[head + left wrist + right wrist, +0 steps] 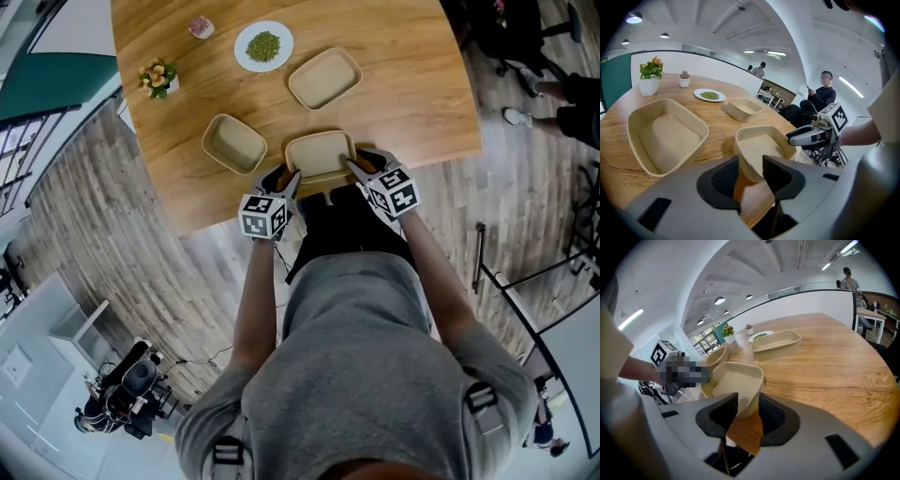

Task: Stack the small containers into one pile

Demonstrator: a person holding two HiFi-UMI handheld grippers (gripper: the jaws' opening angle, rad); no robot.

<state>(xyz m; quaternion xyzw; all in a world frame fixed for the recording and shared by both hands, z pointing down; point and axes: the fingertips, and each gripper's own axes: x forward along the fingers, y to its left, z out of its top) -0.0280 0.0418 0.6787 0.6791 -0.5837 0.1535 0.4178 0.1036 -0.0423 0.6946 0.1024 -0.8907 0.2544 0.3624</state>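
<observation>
Three beige containers lie on the round wooden table. The nearest container sits at the table's front edge. My left gripper is at its left near corner and my right gripper at its right near corner. In the left gripper view that container has its corner between the jaws of my left gripper, with a gap at the left pad. In the right gripper view the container pokes between the spread jaws of my right gripper. A second container lies to the left, a third container farther back.
A white plate of green bits, a potted plant and a small pink pot stand at the table's far side. A seated person is beyond the table. Floor lies below the table's near edge.
</observation>
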